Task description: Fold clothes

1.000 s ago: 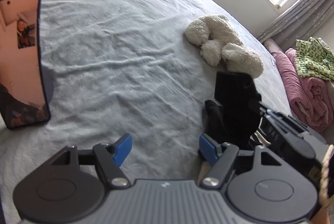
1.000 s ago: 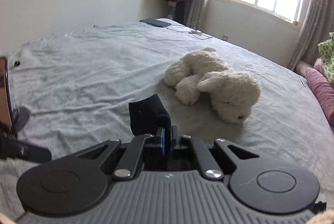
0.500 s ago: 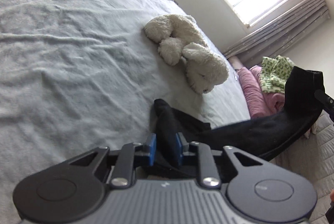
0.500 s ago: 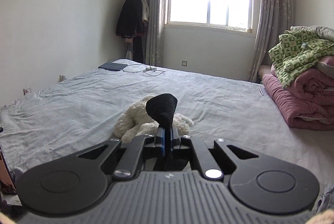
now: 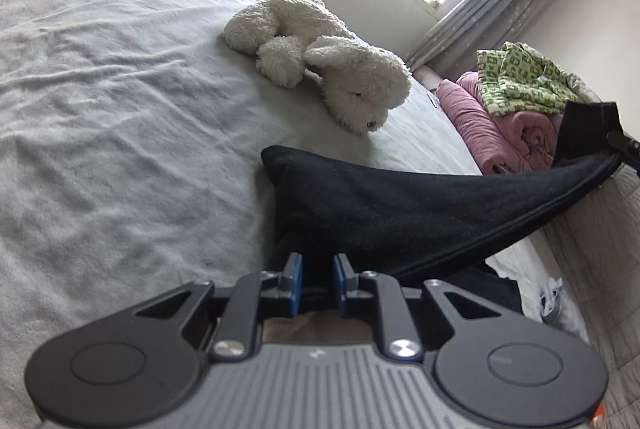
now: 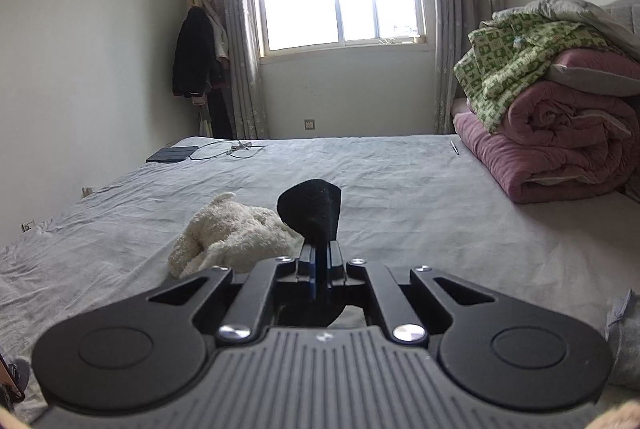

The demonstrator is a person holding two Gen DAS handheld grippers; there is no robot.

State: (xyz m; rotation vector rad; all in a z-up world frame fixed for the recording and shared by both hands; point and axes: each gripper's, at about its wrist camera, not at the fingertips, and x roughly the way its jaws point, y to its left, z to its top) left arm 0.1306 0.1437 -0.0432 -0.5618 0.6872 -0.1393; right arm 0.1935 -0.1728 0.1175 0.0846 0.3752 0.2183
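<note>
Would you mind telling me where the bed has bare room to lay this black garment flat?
Widest free patch: grey sheet left of the plush dog, toward the wall. Another lies between the dog and the pink quilt. Crowded: the far corner with tablet and cables.

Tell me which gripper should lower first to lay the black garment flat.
Probably the left gripper: it clamps the black garment low, near the grey bedsheet. The right gripper holds the other end higher.

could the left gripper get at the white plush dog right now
Probably not as things stand: the left gripper is shut on the black garment, stretched across to the right gripper. The plush dog lies unobstructed on the bed.
</note>
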